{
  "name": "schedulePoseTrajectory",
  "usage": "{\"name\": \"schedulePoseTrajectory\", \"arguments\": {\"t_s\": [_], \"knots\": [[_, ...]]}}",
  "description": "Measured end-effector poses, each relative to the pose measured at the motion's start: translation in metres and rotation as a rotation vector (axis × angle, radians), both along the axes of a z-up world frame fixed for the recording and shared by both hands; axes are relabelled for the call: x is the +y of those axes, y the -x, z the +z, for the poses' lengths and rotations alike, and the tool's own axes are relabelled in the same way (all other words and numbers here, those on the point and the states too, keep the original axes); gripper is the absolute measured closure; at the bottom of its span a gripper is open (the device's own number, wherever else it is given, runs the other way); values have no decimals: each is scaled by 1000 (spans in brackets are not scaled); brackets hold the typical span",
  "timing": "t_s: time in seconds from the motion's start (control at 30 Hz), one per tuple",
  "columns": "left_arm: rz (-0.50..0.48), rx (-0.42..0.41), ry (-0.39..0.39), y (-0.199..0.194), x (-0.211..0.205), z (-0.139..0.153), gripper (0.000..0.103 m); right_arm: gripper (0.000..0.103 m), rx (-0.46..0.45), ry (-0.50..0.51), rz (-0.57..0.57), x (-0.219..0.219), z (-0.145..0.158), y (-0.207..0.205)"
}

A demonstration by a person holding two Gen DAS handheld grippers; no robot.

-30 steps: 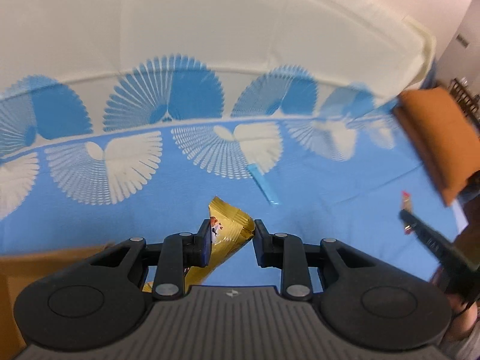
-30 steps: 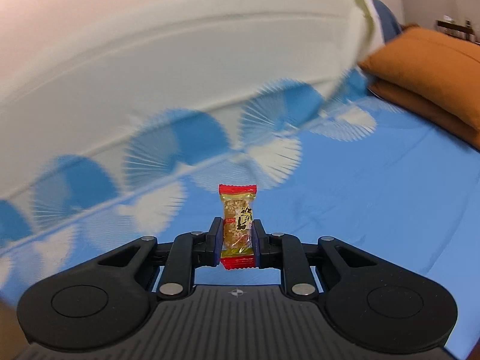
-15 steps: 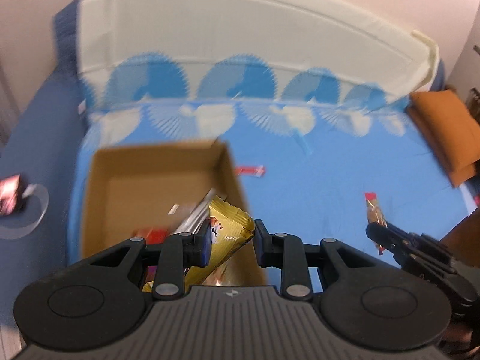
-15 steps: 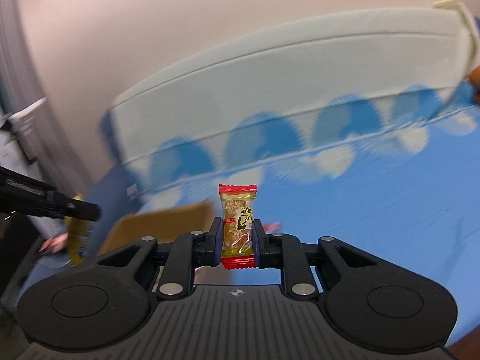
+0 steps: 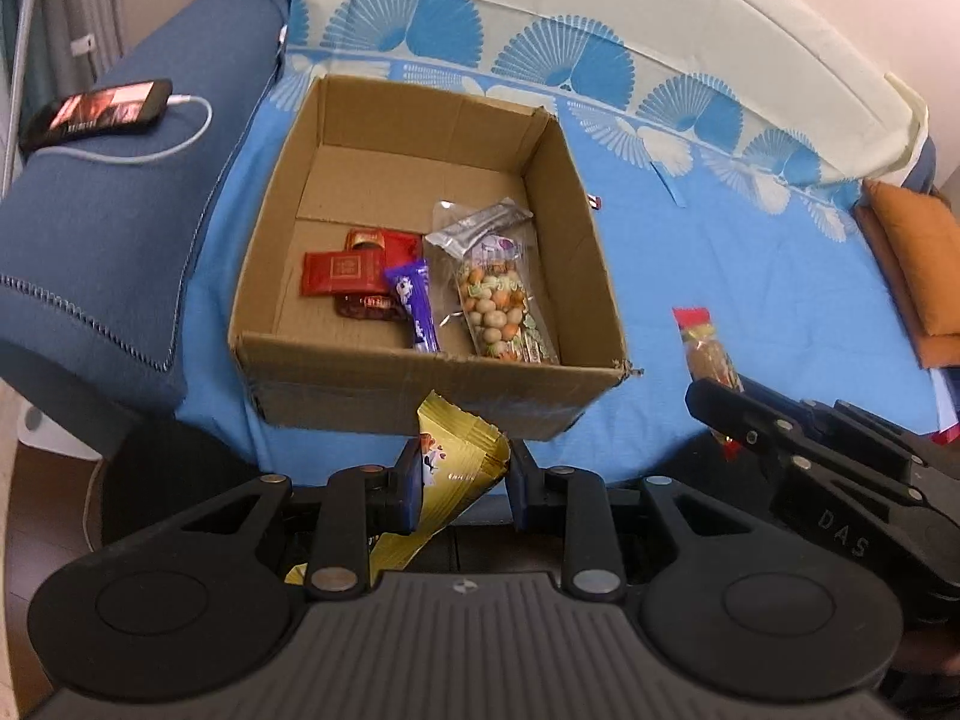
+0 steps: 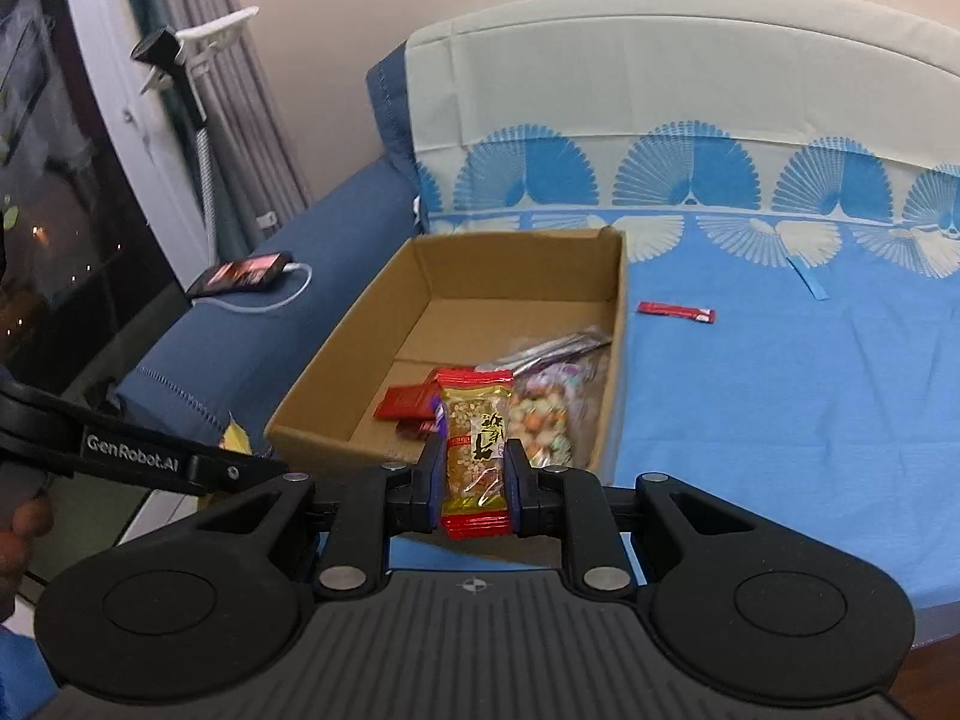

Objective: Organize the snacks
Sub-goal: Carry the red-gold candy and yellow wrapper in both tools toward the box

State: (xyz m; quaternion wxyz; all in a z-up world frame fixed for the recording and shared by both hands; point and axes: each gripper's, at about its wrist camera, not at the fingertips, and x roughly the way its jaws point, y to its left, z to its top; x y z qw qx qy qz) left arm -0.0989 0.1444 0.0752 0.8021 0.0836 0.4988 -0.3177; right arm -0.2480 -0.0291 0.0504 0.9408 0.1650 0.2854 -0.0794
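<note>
Your left wrist view looks down steeply over the near wall of the cardboard box (image 5: pixel 420 396) from close in, facing the bed's headboard (image 5: pixel 600 6); your right wrist view sits lower and further right, looking across the box (image 6: pixel 336 438) at a shallower angle — toward headboard (image 6: pixel 660 72) and curtain (image 6: pixel 240 120); both share the box, its snacks, the phone (image 5: pixel 96 111) (image 6: pixel 246 273).

Left gripper (image 5: pixel 461 483): clamps a gold wrapper (image 5: pixel 457 477), short of the box's near wall.
Cardboard box (image 5: pixel 336 387): on the blue sheet (image 5: pixel 750 264), holding red packets (image 5: pixel 345 273), a purple bar (image 5: pixel 415 303), a nut bag (image 5: pixel 501 306).
Right gripper (image 5: pixel 714 399): grips a red-ended snack (image 5: pixel 705 345).
</note>
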Motion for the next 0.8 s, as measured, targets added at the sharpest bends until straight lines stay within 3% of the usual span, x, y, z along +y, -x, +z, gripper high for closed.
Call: {"name": "schedulePoseTrajectory", "arguments": {"t_s": [0.23,0.8], "knots": [[-4,-29,45,0,4,7,72,82,5,49,2,14,7,2],[14,-29,62,-7,9,6,72,82,38,76,7,20,8,-12]]}}
